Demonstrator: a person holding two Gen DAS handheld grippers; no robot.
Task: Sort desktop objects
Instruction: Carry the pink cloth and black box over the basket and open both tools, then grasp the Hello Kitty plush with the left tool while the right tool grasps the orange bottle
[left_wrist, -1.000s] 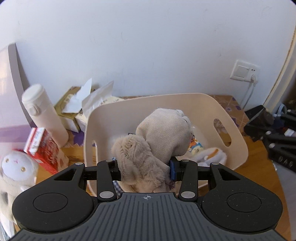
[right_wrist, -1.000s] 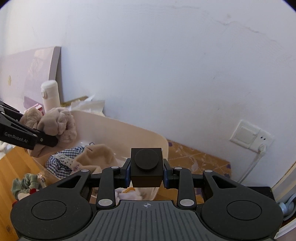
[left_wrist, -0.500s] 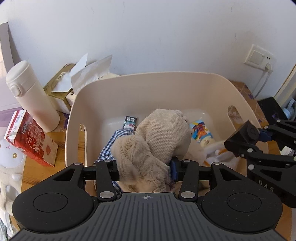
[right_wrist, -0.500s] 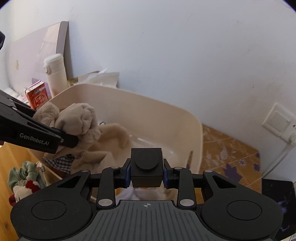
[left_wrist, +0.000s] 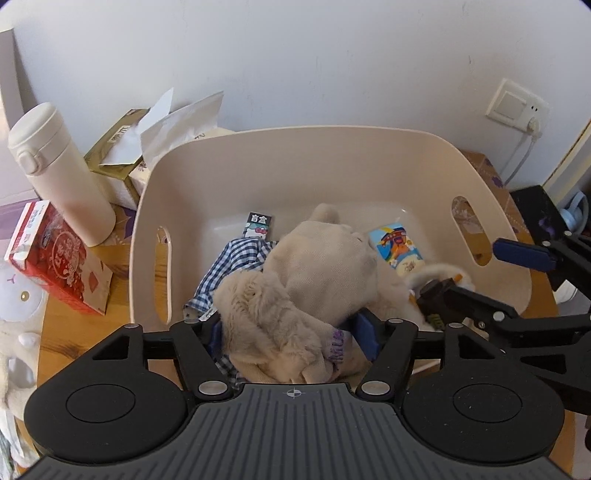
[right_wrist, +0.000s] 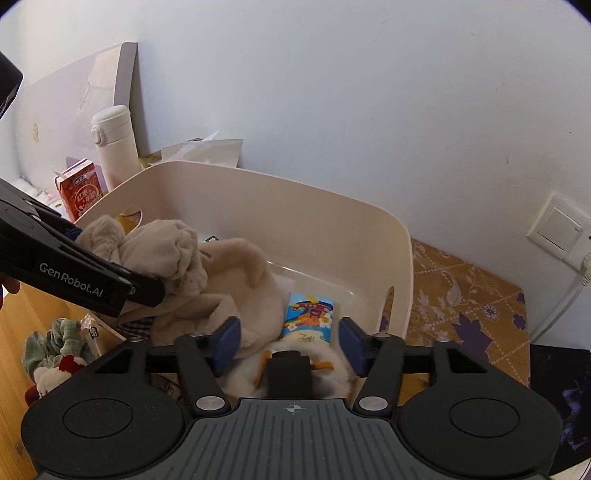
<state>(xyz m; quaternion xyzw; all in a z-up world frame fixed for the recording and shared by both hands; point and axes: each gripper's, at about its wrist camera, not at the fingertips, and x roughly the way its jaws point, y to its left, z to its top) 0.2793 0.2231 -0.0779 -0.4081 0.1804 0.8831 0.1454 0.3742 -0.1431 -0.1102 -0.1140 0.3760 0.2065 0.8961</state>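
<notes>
Above the cream basket (left_wrist: 236, 147) on the wooden table (left_wrist: 74, 317), you hold both tongs tilted downward so that whatever they let go drops inside the walls rather than onto the table.

Left tongs (left_wrist: 293, 330): the jaws are opening, with the beige plush garment (left_wrist: 325, 273) still bunched between them. Its fuzzy end lies against the blue pads (left_wrist: 367, 332), and the rest sags forward onto the blue checked cloth (left_wrist: 236, 258) already in the basket. The grip looks loosened, not clenched; the garment seems to rest largely on the pile beneath it.

Right tongs (right_wrist: 288, 341): the jaws are opening and stand well clear of the small black cube (right_wrist: 289, 373), which sits between and just below them on a white fluffy item (right_wrist: 243, 380). Nothing is grasped here; the cube is released.

Relative position: the cube lies at the near right end of the basket, beside the colourful snack packet (right_wrist: 310, 317). The garment fills the middle, near the left tongs.

Outside the basket, to its left, stand a white flask (left_wrist: 55, 173), a red carton (left_wrist: 55, 258) and a tissue box (left_wrist: 122, 162). By judgement, these and the green plush toy (right_wrist: 51, 343) on the table are not yet sorted.
</notes>
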